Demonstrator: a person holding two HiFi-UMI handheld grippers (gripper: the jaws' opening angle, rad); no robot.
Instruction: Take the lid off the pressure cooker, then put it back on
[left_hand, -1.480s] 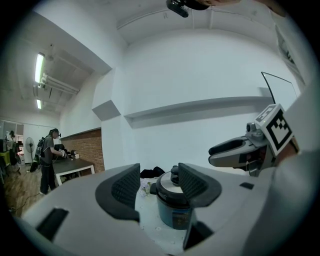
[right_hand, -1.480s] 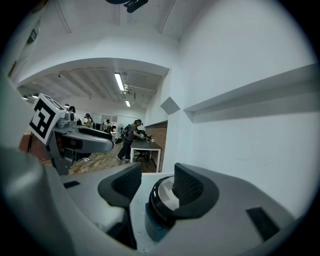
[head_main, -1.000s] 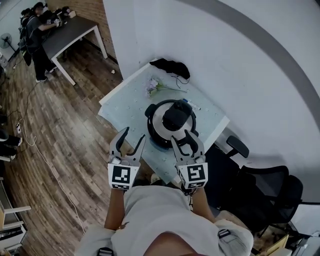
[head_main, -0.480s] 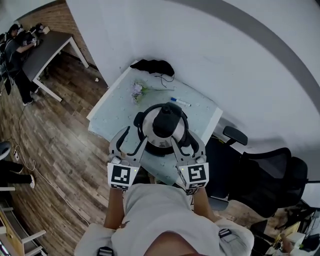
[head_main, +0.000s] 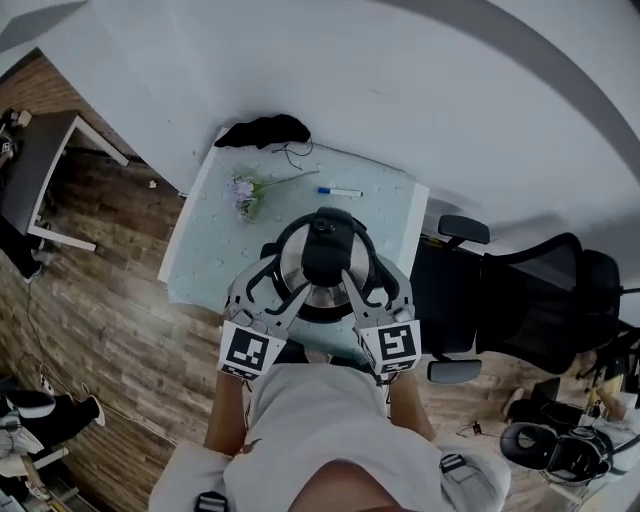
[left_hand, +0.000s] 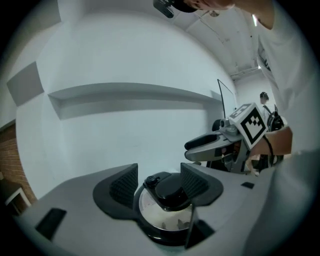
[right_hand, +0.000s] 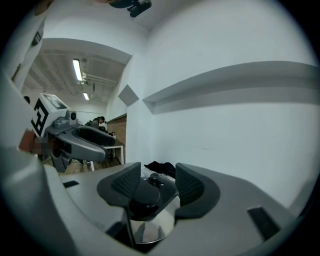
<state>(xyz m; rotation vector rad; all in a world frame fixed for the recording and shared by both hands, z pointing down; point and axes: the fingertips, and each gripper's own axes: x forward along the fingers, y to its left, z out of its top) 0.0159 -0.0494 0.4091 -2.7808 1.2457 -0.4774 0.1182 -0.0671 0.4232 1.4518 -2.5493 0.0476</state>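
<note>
The left arm (head_main: 226, 412) and right arm (head_main: 406, 404) reach forward, side by side. The left gripper (head_main: 272, 290) and right gripper (head_main: 372, 287) point ahead, near each other. Both have their jaws wide apart.

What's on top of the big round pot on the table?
Its shiny lid sits there, with a black handle across it and a small knob on the handle's far end. The lid is on, so the inside is hidden.

Flat, cool, even light with muted colour and weak shadows. The head view bows hard at its edges and smears slightly at nine o'clock. Both gripper views are black-cornered fisheye circles. Ceiling tubes (right_hand: 76, 69) glare at ten o'clock, and the steel lid (right_hand: 152, 229) perhaps carries dim reflections.
</note>
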